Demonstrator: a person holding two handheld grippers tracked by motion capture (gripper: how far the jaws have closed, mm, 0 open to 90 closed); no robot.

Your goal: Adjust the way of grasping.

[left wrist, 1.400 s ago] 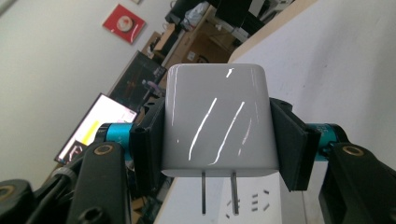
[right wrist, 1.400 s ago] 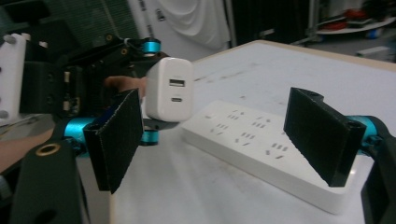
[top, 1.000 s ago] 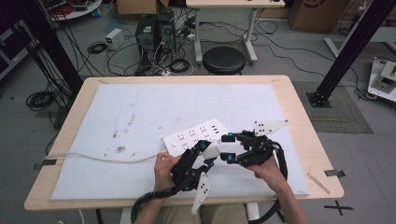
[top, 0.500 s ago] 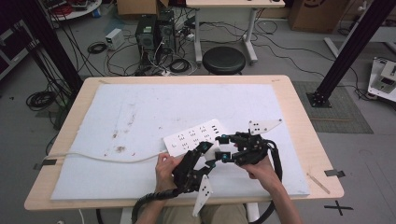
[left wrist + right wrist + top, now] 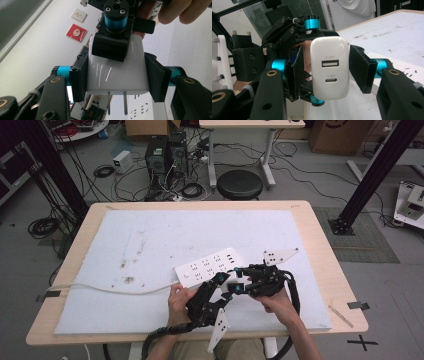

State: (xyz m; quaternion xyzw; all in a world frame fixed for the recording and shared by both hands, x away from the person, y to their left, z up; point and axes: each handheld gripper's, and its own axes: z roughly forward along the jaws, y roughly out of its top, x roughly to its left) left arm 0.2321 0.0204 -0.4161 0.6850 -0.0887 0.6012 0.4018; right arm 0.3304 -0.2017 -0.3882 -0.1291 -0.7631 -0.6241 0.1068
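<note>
Table (image 5: 320, 240): a wooden top is covered by a white mat (image 5: 200, 235); the work is seen at about 6 o'clock on it, at the near edge.

Strip (image 5: 210, 267): a white power strip is laid flat just past the grippers, at roughly 11 o'clock from them, its long axis running from 8 to 2 o'clock. Its cord (image 5: 100, 287) is trailed off toward 9 o'clock.

Left gripper (image 5: 116, 75): it is clamped on the charger, one pad pressed to each narrow side. The prongs are seen pointing toward the camera in the left gripper view, with the strip's slots in the background beyond them.

Right gripper (image 5: 325, 71): its jaws have just been closing around the charger's port end. In the right gripper view a gap is left between the right-hand pad and the charger's side, so no grip is judged made yet; the left-hand pad appears close or touching, though this cannot be told for certain.

Charger (image 5: 330, 67): a white USB wall block is held in the air between the two grippers (image 5: 232, 282), just above the mat. Its two ports are faced toward the right gripper, its prongs (image 5: 117, 102) away from it.

Key relation: the strip lies at 11 o'clock from the charger, nearer the left gripper. The prongs are judged to need turning down toward the strip's face before plugging in.
</note>
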